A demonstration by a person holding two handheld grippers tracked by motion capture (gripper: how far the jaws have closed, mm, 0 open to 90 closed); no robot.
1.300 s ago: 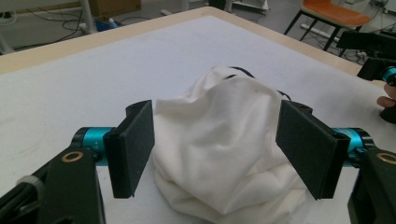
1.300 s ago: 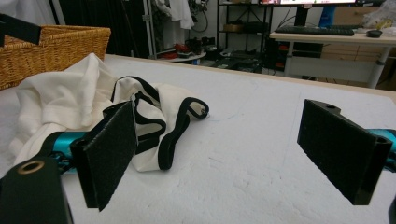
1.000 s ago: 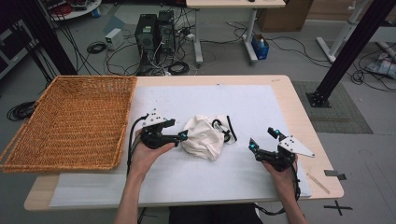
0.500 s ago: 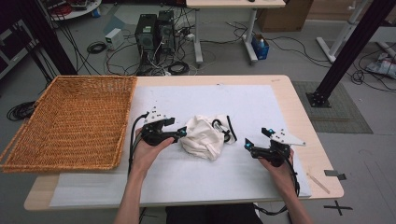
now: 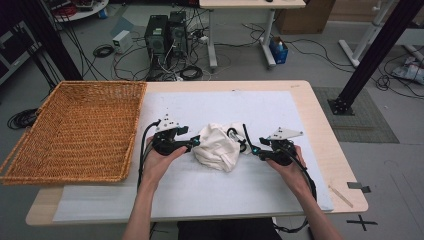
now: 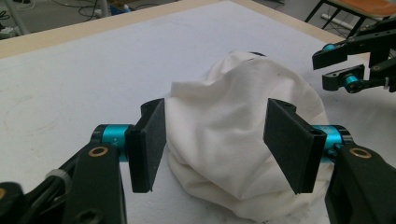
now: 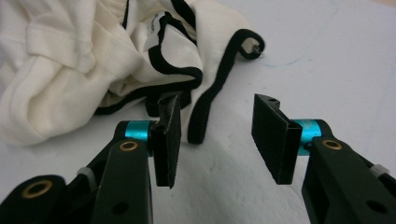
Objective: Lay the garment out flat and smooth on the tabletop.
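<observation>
A crumpled white garment point(image 5: 217, 145) with black trim lies on the white mat point(image 5: 280, 110) in the middle of the table. My left gripper point(image 5: 192, 144) is at its left side. In the left gripper view the cloth point(image 6: 224, 126) bulges between the two pads of my left gripper point(image 6: 215, 140), whose jaws have just been closing; a firm pinch is not visible. My right gripper point(image 5: 251, 149) is at the garment's right edge. Its jaws point(image 7: 217, 133) have just been closing and stand apart, with a black strap point(image 7: 208, 109) lying between them, untouched.
A large wicker basket point(image 5: 75, 130) sits at the left end of the table, partly over the edge. The mat covers most of the tabletop. A thin wooden stick point(image 5: 341, 196) lies near the front right corner. Cables and computer towers are on the floor beyond.
My right gripper has moved left up to the garment's edge and its jaws have narrowed. The left gripper has stayed at the cloth, its jaws a little narrower.
</observation>
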